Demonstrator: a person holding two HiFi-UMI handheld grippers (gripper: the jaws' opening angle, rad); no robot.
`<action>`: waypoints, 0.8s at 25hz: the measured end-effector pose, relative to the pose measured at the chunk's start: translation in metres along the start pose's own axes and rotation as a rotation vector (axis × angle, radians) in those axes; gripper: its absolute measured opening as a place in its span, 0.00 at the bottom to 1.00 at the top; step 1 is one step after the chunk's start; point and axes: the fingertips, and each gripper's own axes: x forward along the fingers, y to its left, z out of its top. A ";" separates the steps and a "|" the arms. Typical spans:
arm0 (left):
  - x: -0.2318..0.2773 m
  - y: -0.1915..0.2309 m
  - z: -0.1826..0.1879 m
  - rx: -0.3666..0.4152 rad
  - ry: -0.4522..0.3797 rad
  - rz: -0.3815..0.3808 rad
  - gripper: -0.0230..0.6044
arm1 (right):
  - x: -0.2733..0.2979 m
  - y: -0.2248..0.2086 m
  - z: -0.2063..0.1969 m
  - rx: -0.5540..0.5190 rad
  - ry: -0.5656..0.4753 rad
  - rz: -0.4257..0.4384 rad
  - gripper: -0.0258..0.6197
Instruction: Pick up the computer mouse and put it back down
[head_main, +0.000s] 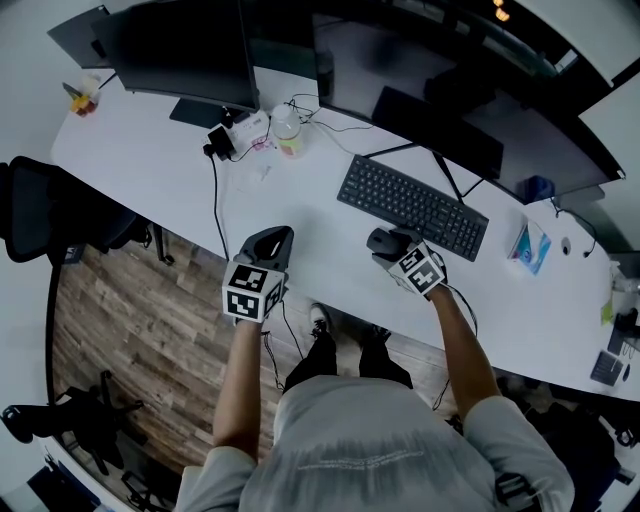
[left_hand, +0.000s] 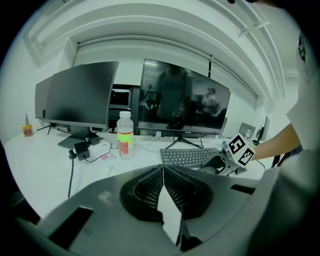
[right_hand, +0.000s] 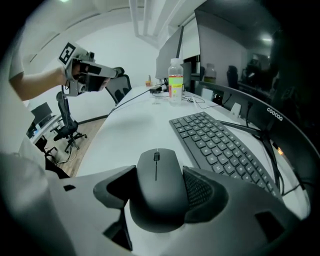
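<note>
Mouse (right_hand: 156, 185), dark and rounded, sits between the jaws of the right tool (head_main: 384, 241), with both ribbed pads pressed against its flanks, so this tool is clamped on it. Whether the mouse rests on the white desk (head_main: 320, 262) or hangs just above it cannot be told. In the head view it lies near the desk's front edge, with the black keyboard (head_main: 413, 206) just beside it at about one o'clock.

The left tool (head_main: 273, 238) is at nine o'clock from the right one, apart from it and over the same front stretch of desk. Its jaws meet tip to tip with nothing between them.

A clear bottle (head_main: 287, 131) with a green and orange label stands upright at twelve o'clock from the left tool, well back on the desk. Dark monitors (head_main: 180, 45) stand behind it along the far edge.
</note>
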 end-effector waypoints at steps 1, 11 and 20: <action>0.000 0.000 0.001 0.002 -0.002 -0.001 0.06 | -0.005 -0.003 0.004 0.005 -0.011 -0.012 0.49; 0.007 -0.026 0.061 0.100 -0.094 -0.031 0.06 | -0.112 -0.062 0.059 0.065 -0.198 -0.286 0.49; 0.006 -0.070 0.144 0.230 -0.226 -0.057 0.06 | -0.244 -0.100 0.090 0.086 -0.372 -0.502 0.49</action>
